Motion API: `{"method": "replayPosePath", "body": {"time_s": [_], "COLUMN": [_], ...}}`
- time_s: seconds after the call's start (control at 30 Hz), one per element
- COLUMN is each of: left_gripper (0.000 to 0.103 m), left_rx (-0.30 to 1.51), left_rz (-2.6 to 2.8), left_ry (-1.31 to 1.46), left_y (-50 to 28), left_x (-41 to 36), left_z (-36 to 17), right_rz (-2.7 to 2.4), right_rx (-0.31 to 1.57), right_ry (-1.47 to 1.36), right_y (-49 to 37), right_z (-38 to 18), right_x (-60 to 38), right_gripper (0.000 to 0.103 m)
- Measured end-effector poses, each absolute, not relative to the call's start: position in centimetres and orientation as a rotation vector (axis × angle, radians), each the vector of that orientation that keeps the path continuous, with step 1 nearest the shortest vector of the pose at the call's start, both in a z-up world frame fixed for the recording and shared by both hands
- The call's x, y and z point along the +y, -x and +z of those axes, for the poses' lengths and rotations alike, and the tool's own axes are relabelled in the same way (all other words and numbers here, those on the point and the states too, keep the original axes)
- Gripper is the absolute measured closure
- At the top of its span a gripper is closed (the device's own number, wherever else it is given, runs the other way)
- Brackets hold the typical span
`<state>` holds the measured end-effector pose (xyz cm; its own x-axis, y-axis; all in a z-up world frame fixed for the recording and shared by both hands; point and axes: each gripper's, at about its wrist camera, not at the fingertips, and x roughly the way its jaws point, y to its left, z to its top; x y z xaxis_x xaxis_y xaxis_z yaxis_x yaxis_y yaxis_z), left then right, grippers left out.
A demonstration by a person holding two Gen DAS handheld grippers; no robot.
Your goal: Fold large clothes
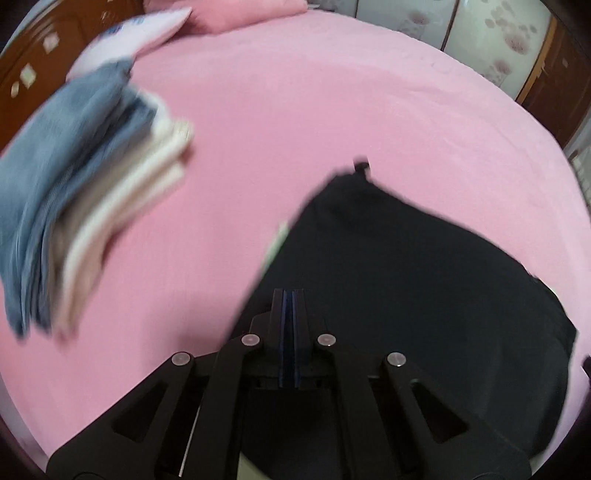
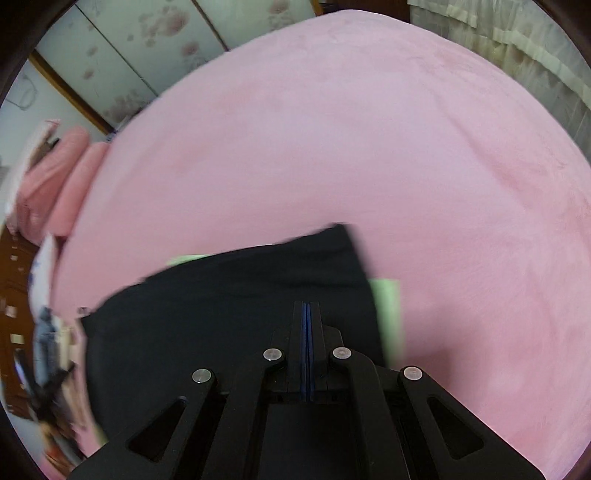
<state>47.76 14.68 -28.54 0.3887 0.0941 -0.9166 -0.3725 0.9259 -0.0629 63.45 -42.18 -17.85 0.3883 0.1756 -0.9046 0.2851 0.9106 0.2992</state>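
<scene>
A black garment [image 1: 399,266] lies folded on the pink bed [image 1: 295,110], with a pale green layer [image 1: 275,240] peeking out at its left edge. My left gripper [image 1: 288,293] is shut, its fingers pressed together over the garment's near edge; whether cloth is pinched I cannot tell. In the right wrist view the black garment [image 2: 229,295] lies across the bed [image 2: 369,147], with green fabric [image 2: 388,314] showing at its right side. My right gripper [image 2: 307,304] is shut over the garment, and I cannot tell whether it pinches cloth.
A stack of folded clothes [image 1: 74,206], blue-grey on top and beige below, sits at the left on the bed. Pink pillows [image 1: 221,14] lie at the headboard. Wardrobe doors with flower prints [image 2: 147,48] stand beyond the bed. Curtains [image 2: 517,44] hang at the right.
</scene>
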Motion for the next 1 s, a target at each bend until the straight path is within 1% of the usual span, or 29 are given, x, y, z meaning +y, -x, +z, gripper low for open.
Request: {"method": "replayPosePath", "body": {"time_s": [0.1,0.2,0.33,0.43,0.57,0.6,0.7,0.77,0.8,0.9,0.97,1.0], "left_gripper": [0.101,0.092,0.077,0.072,0.064,0.061,0.06,0.06,0.059,0.049,0.047,0.044], "left_rx": [1.169,1.226,1.22,1.211,1.221,1.228,1.284,1.274,1.266,1.241,1.204,1.19], "left_rz": [0.32,0.329,0.392,0.421,0.412,0.411,0.426,0.425,0.417,0.37,0.326,0.306], "left_ry": [0.331,0.438,0.626,0.646,0.727,0.743,0.787,0.846,0.881,0.951,0.982,0.989], "left_y": [-43.5,-39.6,-34.0,-31.4,-28.9,-28.7,-27.7,-27.1,-26.8,-26.3,-26.3,-26.4], "left_x": [13.6,13.8,15.2,15.5,16.3,16.5,17.2,17.7,17.9,18.0,17.9,17.9], "left_z": [-28.3,-29.4,-29.5,-29.3,-30.2,-30.6,-31.8,-32.3,-32.4,-32.9,-33.2,-33.3], "right_rz": [0.012,0.106,0.181,0.154,0.034,0.015,-0.01,-0.02,-0.024,-0.03,-0.029,-0.032], "right_rx": [1.181,1.201,1.287,1.377,1.454,1.449,1.434,1.439,1.44,1.445,1.442,1.437], "right_ry": [-0.421,-0.298,-0.239,-0.22,-0.154,-0.133,-0.089,-0.066,-0.062,-0.068,-0.066,-0.065], "right_y": [-64.1,-64.2,-64.7,-64.5,-64.2,-65.7,-65.2,-65.1,-64.6,-64.7,-64.3,-63.7], "right_z": [-16.4,-15.8,-17.0,-19.3,-22.9,-23.9,-24.4,-24.6,-24.9,-25.3,-25.4,-25.6], "right_x": [-37.4,-30.6,-23.5,-19.8,-17.6,-16.9,-16.4,-15.7,-14.8,-14.3,-13.3,-12.5], "right_gripper": [0.103,0.103,0.103,0.103,0.103,0.103,0.103,0.103,0.103,0.103,0.103,0.103]}}
